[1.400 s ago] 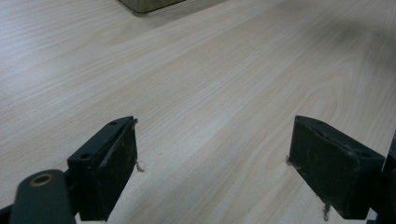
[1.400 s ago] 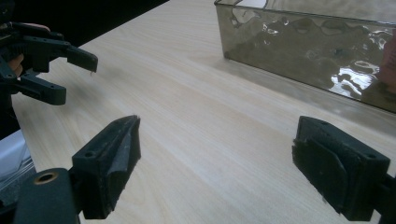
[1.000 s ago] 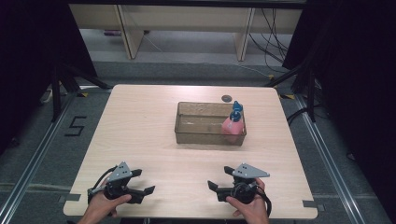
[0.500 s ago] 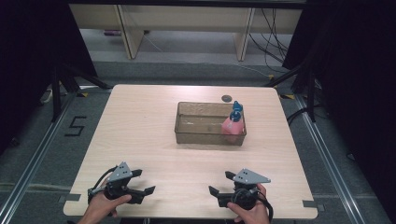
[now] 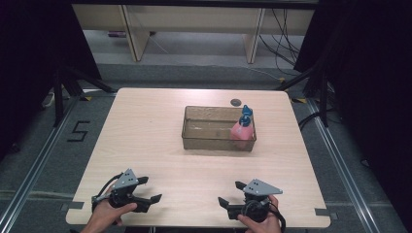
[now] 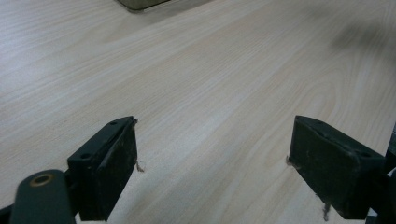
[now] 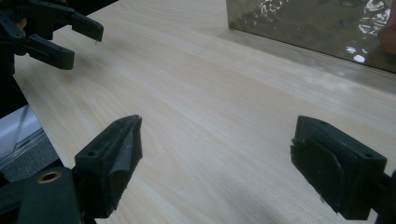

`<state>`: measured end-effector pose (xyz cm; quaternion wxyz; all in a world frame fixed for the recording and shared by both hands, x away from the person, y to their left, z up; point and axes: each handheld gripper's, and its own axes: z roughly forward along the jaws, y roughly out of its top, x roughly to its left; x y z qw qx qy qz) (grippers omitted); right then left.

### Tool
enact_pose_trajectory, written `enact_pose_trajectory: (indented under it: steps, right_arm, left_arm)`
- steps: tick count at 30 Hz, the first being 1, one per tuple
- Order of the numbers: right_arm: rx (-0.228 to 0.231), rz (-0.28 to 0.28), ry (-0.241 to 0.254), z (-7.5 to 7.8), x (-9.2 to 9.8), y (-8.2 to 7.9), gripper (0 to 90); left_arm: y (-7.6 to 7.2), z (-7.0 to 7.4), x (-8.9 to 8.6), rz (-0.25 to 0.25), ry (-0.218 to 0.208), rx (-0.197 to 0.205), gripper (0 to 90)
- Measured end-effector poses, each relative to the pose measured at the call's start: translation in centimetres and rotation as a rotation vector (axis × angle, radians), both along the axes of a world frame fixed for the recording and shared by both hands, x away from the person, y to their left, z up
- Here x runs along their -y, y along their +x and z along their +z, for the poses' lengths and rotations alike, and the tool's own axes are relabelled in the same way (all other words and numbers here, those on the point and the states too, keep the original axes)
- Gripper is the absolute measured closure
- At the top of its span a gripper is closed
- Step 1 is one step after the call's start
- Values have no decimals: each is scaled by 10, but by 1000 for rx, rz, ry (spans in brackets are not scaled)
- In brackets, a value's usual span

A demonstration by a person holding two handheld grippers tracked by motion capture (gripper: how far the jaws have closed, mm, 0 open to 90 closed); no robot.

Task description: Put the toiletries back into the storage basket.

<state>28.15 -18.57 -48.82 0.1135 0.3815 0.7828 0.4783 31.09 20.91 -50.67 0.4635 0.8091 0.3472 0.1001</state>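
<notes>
Grippers rest low at the near edge of the wooden table (image 5: 160,141), one in each of the person's hands, and neither holds anything. Farthest left, the left gripper (image 5: 148,190) sits near the near-left corner with its jaws spread wide apart and pointing toward the other gripper; its own view shows bare wood grain between the two black jaws, nothing between them. To its right, well apart from it, the right gripper (image 5: 231,193) lies near the near-right part of the edge, jaws likewise released and wide, pointing back toward the left one; in the right gripper view the left gripper (image 7: 70,35) appears farther off at the upper left. Ahead of both grippers, well apart from them and more in front of the right one, stands a clear brownish tub (image 5: 194,133). Inside it, at its right end, a pink spray bottle (image 5: 241,130) with a blue top stands upright. Just beyond the tub, a small dark round object (image 5: 236,102) lies on the wood.
</notes>
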Motion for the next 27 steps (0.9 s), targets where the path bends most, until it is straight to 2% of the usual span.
enact_pose_trajectory:
  steps: [1, 6, 8, 9, 11, 12, 16, 22, 23, 27]
  right_arm:
    - [19, 4, -10, 0, 1, 0, 170]
    - [24, 2, -9, -2, 0, -2, 169]
    - [-4, 6, 7, -1, 0, -4, 168]
    - [21, 10, -5, -2, 0, -3, 167]
    - [16, 7, -10, -1, 1, -5, 165]
    - [-1, 7, 3, -1, 0, -6, 165]
    - [25, 9, -24, -1, 1, -7, 165]
    - [12, 7, -17, -2, 1, -7, 162]
    - [19, 3, -29, -2, 2, -7, 162]
    - [20, 6, -21, -2, 1, -6, 162]
  left_arm:
    - [0, -1, 0, -1, -10, 8, 147]
    - [0, 1, 0, 1, 11, -1, 147]
    - [0, 1, 0, 1, 11, -1, 147]
    - [0, 1, 0, 2, 11, 0, 147]
    - [0, 1, 0, -1, 6, 0, 147]
    - [0, 1, 0, 1, 5, 4, 147]
    - [0, 1, 0, 0, -3, 2, 148]
    - [-1, 1, 0, 7, -6, -2, 147]
    - [-1, 1, 0, 5, -5, -2, 147]
    - [0, 1, 0, -1, -1, 2, 147]
